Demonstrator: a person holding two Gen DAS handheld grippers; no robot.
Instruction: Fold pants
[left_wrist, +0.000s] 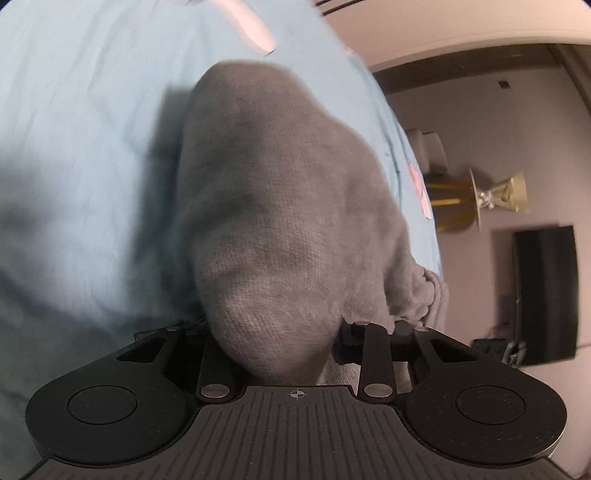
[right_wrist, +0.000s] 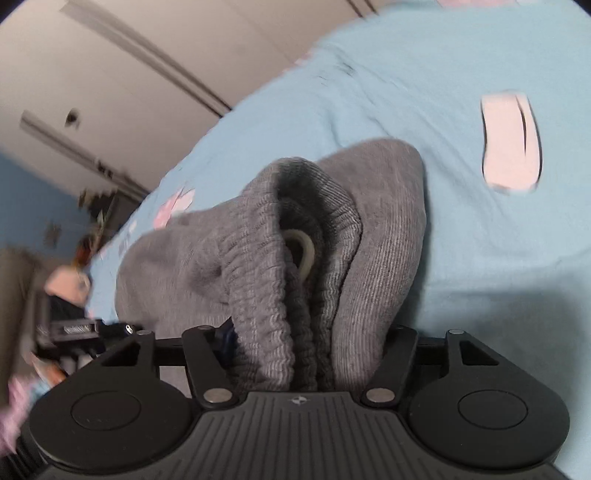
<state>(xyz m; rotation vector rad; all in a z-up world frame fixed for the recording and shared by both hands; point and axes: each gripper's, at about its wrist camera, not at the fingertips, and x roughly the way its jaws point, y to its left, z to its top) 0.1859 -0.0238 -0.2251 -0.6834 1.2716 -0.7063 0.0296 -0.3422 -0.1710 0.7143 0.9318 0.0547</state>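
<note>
A: Largest first?

B: Blue sheet, spread beyond and below both pairs of jaws, backing everything. Serves as the folding surface, most likely.

A: Then?

B: Grey pants, bunched and lifted off the sheet, filling the space straight ahead of each gripper. Held at two spots, probably to carry one half over the other.

A: Left gripper?

B: Clamped on a smooth fold of the pants, cloth swelling out forward from between the jaws. Fingertips buried under fabric, so no pads visible.

A: Right gripper?

B: Closed on the ribbed waistband, several layers pinched together between the jaws. Gathered elastic standing upright just ahead. Gripped there, presumably, because the thick band gives a firm hold.

A: Smaller things?

B: Pink patch on the sheet, ahead and right of the right jaws. Pale ring tucked inside the waistband folds, straight ahead; eyelet or cord end, cannot tell.

A: Stage?

B: Mid-fold, by the look; nothing laid flat yet.
</note>
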